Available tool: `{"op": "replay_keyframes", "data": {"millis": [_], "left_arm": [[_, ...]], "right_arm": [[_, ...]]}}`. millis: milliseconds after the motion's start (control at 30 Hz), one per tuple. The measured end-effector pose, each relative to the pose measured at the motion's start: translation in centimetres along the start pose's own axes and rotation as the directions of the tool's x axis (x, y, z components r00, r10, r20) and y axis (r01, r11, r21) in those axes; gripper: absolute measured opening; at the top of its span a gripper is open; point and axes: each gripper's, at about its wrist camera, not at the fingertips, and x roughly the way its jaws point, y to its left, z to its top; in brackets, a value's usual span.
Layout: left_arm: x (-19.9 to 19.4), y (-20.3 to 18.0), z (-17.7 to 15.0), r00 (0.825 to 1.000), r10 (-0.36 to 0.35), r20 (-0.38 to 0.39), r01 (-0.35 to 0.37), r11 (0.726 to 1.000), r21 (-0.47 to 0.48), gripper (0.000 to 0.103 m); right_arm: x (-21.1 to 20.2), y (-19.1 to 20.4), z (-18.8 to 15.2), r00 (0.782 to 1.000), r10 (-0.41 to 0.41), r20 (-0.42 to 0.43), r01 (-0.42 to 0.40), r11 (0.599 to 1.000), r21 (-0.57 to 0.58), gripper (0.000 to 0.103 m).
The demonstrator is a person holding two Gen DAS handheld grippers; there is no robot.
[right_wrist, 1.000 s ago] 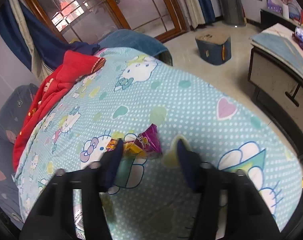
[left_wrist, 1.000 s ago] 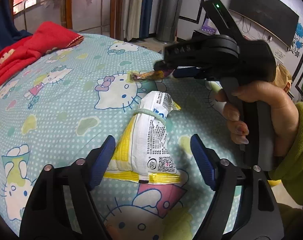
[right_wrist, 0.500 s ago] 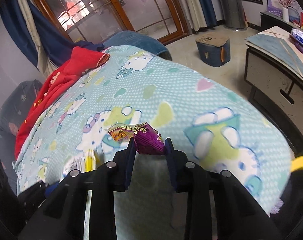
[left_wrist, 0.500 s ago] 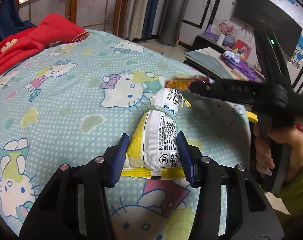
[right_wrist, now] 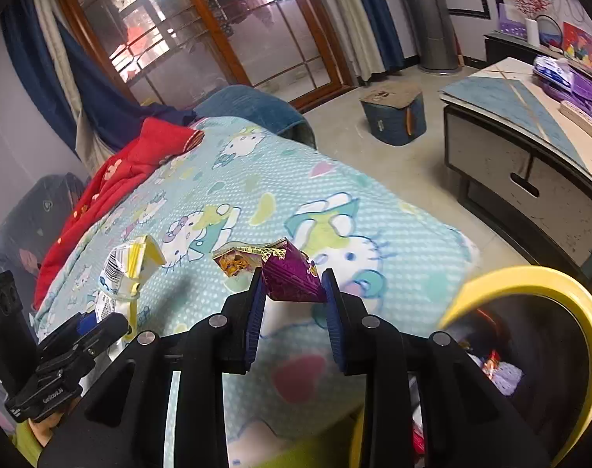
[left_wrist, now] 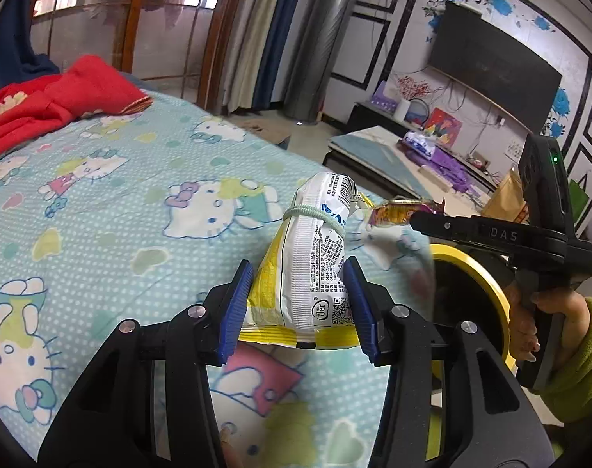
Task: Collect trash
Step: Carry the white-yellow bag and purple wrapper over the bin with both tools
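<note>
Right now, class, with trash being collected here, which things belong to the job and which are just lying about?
Part of the job:
white and yellow packet, held by the left gripper
purple wrapper, held by the right gripper
yellow-rimmed bin

Just lying about:
red blanket
bedsheet
television
blue stool

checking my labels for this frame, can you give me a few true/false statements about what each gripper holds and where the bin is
1. The left gripper is shut on a yellow and white snack bag. True.
2. The right gripper is open with nothing in it. False: it is shut on a purple candy wrapper.
3. A green hair tie rings the snack bag. True.
4. The yellow-rimmed bin sits on top of the bed. False: it stands beside the Hello Kitty bedsheet, off its edge.
5. The red blanket covers the snack bag. False: it lies at the bed's far side.
</note>
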Motion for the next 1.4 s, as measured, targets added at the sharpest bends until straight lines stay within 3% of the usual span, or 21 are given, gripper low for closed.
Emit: {"op": "replay_keyframes", "data": {"millis": [767, 1400], "left_arm": [[-0.3, -6.8, -0.5, 0.989, -0.148, 0.016, 0.145, 0.983, 0.114, 0.040], [0.9, -11.1, -1.0, 0.974, -0.225, -0.022, 0.225, 0.956, 0.187, 0.040]], "right_arm": [[-7.6, -4.3, -3.3, 0.988, -0.139, 0.071, 0.140, 0.990, -0.006, 0.028], [-12.4, -6.8, -4.7, 0.957, -0.247, 0.152, 0.251, 0.968, -0.004, 0.028]]}}
